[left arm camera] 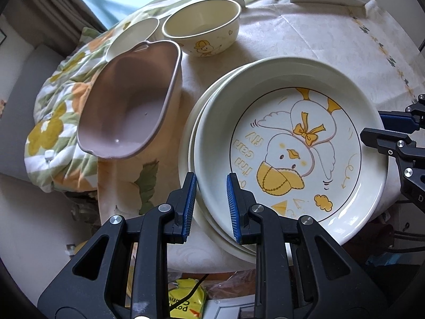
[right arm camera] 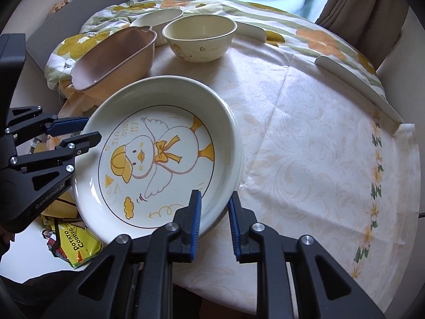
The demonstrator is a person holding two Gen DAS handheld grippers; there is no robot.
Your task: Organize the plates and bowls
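Observation:
A white duck-print plate (left arm camera: 292, 143) lies on top of another white plate (left arm camera: 196, 138) near the table's front edge; it also shows in the right wrist view (right arm camera: 159, 154). My left gripper (left arm camera: 211, 207) is open, its fingers straddling the stack's near-left rim. My right gripper (right arm camera: 213, 220) is open, its fingers straddling the plate's right rim; it shows in the left wrist view (left arm camera: 382, 127). A pink oval basin (left arm camera: 132, 101) stands left of the plates. A cream duck bowl (left arm camera: 204, 26) and a small white bowl (left arm camera: 132, 37) stand behind it.
The round table (right arm camera: 318, 146) has a pale floral cloth. A flowered quilt (left arm camera: 58, 122) lies beside the table on the left. White chair backs (right arm camera: 353, 85) stand at the far edge. A yellow snack bag (right arm camera: 77, 244) lies below the table edge.

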